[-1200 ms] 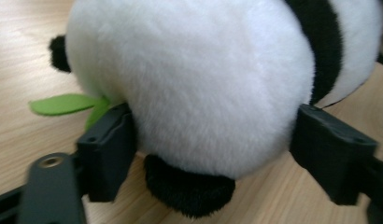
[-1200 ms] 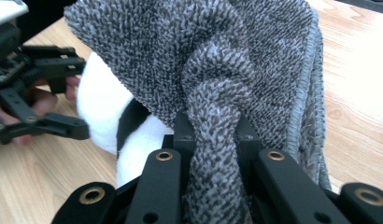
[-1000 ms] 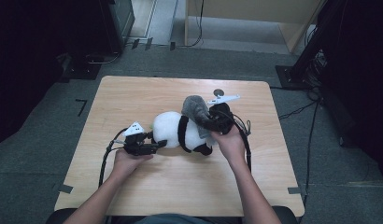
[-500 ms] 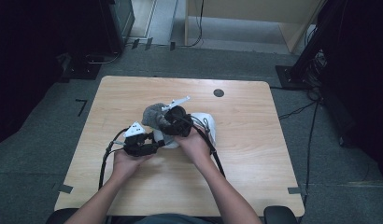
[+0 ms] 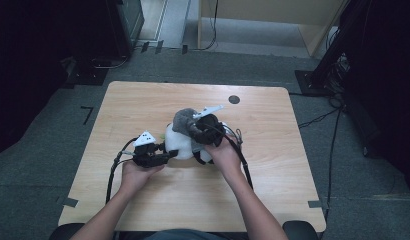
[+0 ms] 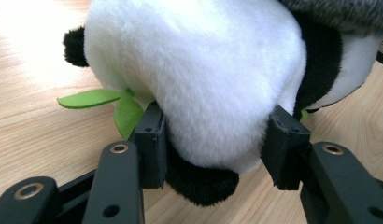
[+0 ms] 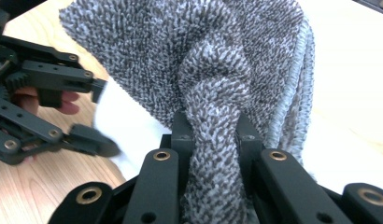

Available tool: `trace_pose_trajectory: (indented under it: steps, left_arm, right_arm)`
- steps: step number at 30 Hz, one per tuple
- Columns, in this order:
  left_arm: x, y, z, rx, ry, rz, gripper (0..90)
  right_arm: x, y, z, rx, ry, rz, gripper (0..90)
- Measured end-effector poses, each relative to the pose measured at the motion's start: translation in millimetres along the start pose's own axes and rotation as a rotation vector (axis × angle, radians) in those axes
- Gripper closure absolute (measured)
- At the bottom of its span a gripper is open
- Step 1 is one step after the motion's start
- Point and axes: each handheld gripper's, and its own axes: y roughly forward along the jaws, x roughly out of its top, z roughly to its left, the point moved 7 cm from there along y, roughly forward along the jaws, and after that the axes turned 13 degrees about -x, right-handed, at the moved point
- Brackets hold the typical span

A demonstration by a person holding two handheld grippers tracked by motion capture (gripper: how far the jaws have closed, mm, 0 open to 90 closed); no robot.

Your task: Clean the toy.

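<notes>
Grey cloth (image 7: pixel 213 70) pinched between right hand-held gripper (image 7: pixel 213 135) jaws, over panda plush (image 6: pixel 199 70).

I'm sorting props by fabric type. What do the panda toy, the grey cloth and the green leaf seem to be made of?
Panda toy: soft short-pile plush, probably synthetic, judging by its fuzzy white and black nap. Grey cloth: looped, nubby weave in mottled grey, like terry or microfibre towelling. Green leaf: flat, matte, clean-cut edges, apparently felt.

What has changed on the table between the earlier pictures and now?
The right gripper carried the grey knitted cloth leftward, from the far right of the panda toy over its middle. The left gripper has just been closing, its pads now pressing the toy. The table stayed as it was.
</notes>
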Motion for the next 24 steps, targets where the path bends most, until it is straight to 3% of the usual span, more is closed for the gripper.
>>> trace_pose_trajectory:
  steps: [4, 13, 24]
  left_arm:
    - [0.1, 1.3, -0.3, -0.005, -0.017, -0.002, 49.3]
    - [-0.2, 1.0, -0.1, -0.004, -0.021, 0.002, 49.3]
    - [0.2, 1.1, -0.5, 0.001, -0.029, 0.002, 49.3]
  right_arm:
    - [-4.3, -7.2, -14.7, -0.004, 0.033, -0.015, 76.9]
    - [-11.3, -21.9, -32.0, -0.016, 0.068, -0.028, 77.0]
    - [-36.5, -45.9, -61.3, -0.065, 0.13, -0.037, 77.0]
